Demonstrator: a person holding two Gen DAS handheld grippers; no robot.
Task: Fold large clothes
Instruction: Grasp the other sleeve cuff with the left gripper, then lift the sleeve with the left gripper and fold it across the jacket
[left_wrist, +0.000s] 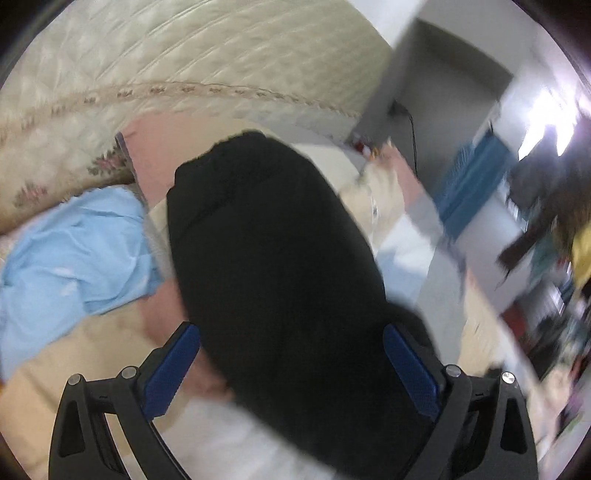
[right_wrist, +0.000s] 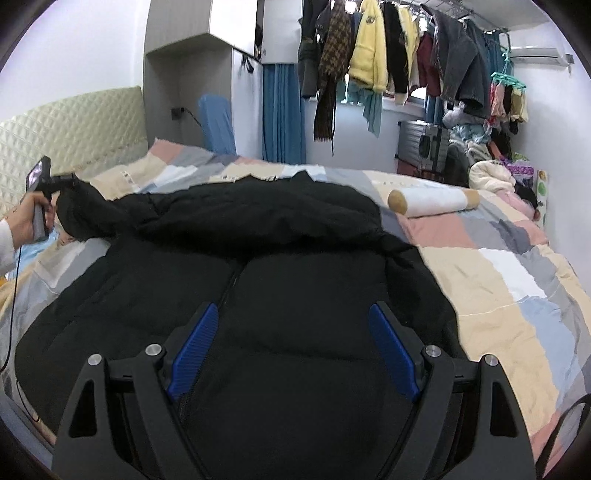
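So the black jacket (right_wrist: 236, 295) is lying on the patchwork bed (right_wrist: 498, 266), its sleeve (left_wrist: 273, 258) running between the wide-open left gripper (left_wrist: 291, 365), while the right gripper (right_wrist: 291, 350) is hovering wide open, gripping nothing.

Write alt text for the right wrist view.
An open right claw hovers over a black puffer jacket spread on a patchwork quilt. At far left, a hand lifts its sleeve with the left claw; clothes hang behind.

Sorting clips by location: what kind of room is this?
Most likely a bedroom: a bed with a patchwork quilt and padded headboard, hanging clothes along the window wall, and the black coat spread out.
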